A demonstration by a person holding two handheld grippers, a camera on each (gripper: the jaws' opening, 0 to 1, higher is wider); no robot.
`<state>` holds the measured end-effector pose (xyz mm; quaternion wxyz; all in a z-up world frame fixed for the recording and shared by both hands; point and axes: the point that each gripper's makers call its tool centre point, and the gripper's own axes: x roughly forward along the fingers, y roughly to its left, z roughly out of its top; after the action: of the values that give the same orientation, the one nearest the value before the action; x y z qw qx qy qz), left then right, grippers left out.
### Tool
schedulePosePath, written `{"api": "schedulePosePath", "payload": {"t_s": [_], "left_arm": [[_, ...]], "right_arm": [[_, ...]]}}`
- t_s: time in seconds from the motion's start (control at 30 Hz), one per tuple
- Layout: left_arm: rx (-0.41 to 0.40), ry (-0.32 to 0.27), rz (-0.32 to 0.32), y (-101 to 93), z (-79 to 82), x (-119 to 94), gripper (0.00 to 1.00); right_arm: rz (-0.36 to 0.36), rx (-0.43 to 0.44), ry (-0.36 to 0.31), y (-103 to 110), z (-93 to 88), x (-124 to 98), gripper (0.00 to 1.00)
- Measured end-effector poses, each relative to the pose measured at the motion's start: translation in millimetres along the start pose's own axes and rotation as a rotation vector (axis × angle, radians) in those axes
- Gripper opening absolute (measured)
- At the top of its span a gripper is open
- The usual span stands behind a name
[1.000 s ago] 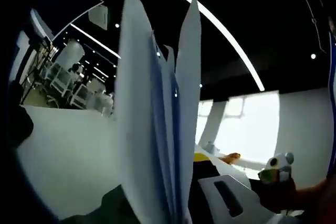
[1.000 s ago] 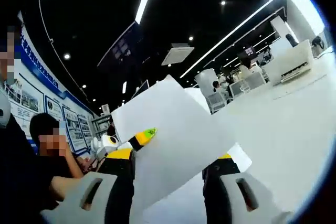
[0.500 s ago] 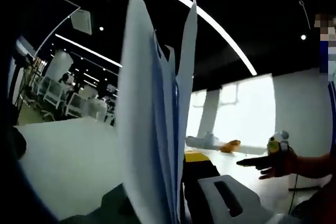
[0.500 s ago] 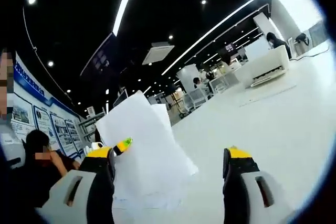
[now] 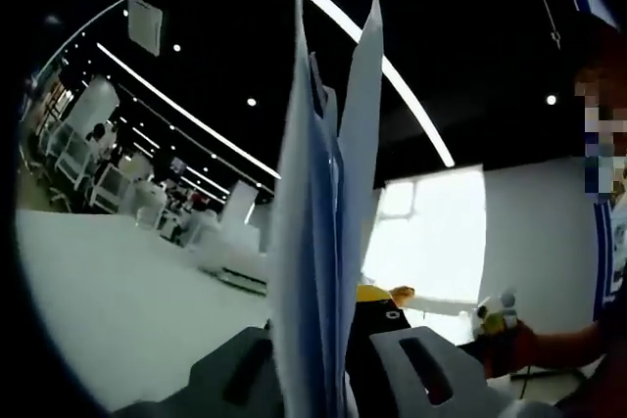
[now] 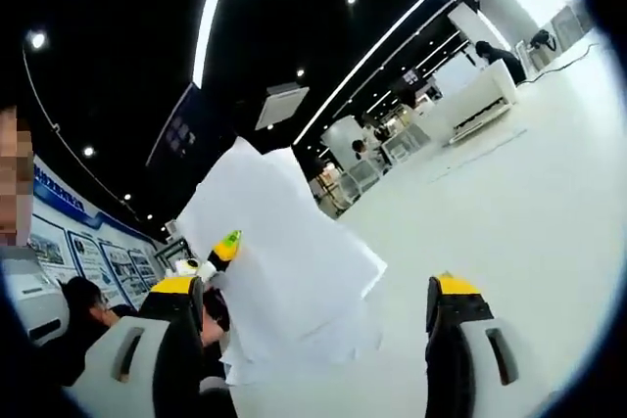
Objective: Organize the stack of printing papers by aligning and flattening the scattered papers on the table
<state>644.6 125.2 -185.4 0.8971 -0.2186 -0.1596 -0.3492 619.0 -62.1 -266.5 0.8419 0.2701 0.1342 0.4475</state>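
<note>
The left claw (image 5: 338,379) pinches the papers (image 5: 328,212) at frame centre; the right claw (image 6: 313,349) is spread. Uneven sheets could slip out.

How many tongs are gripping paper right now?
1. The left tongs are shut on the sheaf of papers, held edge-on and upright. The right tongs stand open, with the papers ahead, not between the jaws.

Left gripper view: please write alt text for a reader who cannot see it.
A sheaf of white printing papers stands on edge, clamped between the jaws of the left gripper, its sheets fanning apart at the top. Behind lie a white table surface, a dark ceiling with strip lights, and the other gripper's tip at the right.
</note>
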Motion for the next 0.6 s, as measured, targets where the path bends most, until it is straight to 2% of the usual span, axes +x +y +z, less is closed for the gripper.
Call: {"api": "schedulePosePath", "payload": {"t_s": [0.07, 0.17, 0.27, 0.37, 0.47, 0.6], "left_arm": [[-0.023, -0.021, -0.023, -10.8, 4.5, 4, 0.06], [-0.08, -0.068, -0.044, -22.6, 12.6, 9, 0.06], [-0.086, -0.102, -0.065, -29.9, 19.0, 15, 0.06], [-0.155, -0.162, -0.09, -33.6, 34.0, 19, 0.06], [-0.145, -0.184, -0.113, -39.4, 47.6, 20, 0.06], [-0.155, -0.222, -0.177, -54.6, 69.3, 24, 0.06]], "right_arm": [[0.014, -0.006, -0.005, 4, -2.6, -5, 0.9], [0.082, 0.014, -0.065, 19, 4.8, -8, 0.9], [0.118, 0.046, -0.104, 24, 9.3, -7, 0.9], [0.114, 0.068, -0.124, 20, 11.4, 1, 0.9], [0.111, 0.097, -0.123, 21, 8.5, 11, 0.9], [0.126, 0.123, -0.116, 27, 1.6, 26, 0.9]]}}
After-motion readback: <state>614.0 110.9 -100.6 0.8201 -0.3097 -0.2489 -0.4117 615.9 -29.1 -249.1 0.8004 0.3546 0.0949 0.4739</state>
